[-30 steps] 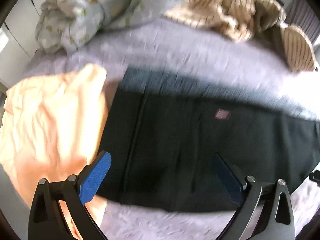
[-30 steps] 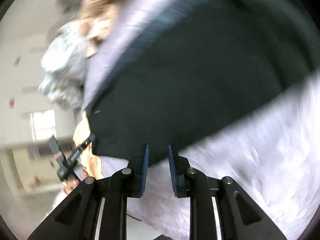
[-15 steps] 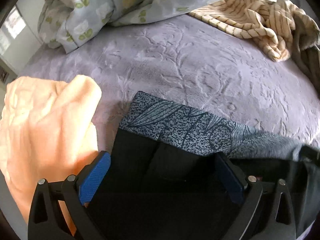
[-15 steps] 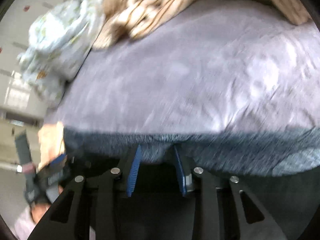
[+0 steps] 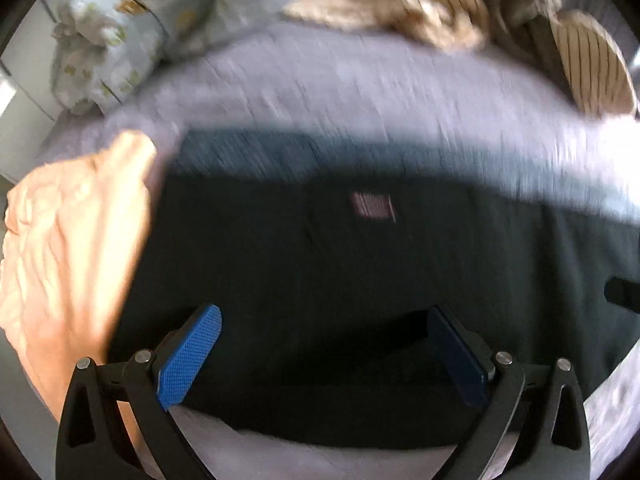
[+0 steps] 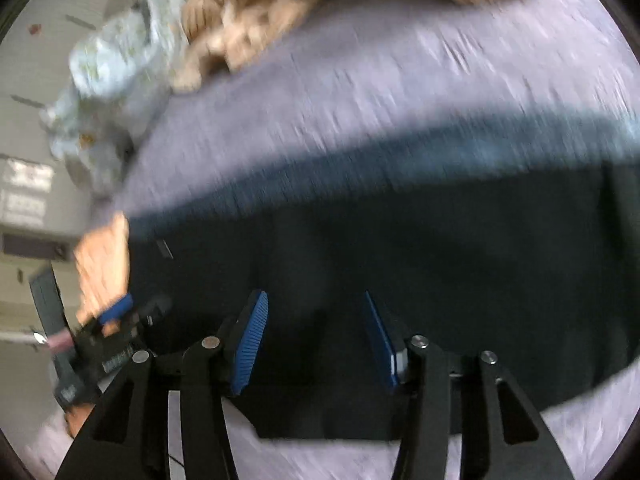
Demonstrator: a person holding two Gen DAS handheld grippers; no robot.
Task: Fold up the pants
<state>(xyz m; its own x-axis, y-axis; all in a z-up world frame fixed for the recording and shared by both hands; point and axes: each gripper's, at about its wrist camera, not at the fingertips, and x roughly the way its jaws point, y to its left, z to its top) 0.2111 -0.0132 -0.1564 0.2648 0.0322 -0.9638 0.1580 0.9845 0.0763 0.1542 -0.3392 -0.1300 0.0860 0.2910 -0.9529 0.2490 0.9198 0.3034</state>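
Pants (image 5: pixel 340 280): black, lying flat across the lower half of both frames on a lilac bedspread (image 5: pixel 360 88); a small pinkish label (image 5: pixel 372 206) shows near the centre of the left wrist view. A blue-grey patterned strip (image 5: pixel 248 156) runs along their upper edge.

Left gripper (image 5: pixel 324 356): bottom of its own frame, jaws spread wide over the pants, nothing between the blue pads.

Right gripper (image 6: pixel 316 338): bottom centre of its own frame, jaws apart over the dark cloth, holding nothing.

Orange cloth (image 5: pixel 72 248): left side of the left wrist view, beside the pants.

Floral bedding (image 5: pixel 116 32): upper left, bunched.

Tan striped garment (image 5: pixel 420 4): upper right of the left wrist view, crumpled.

Both views are motion-blurred; finer detail cannot be told.
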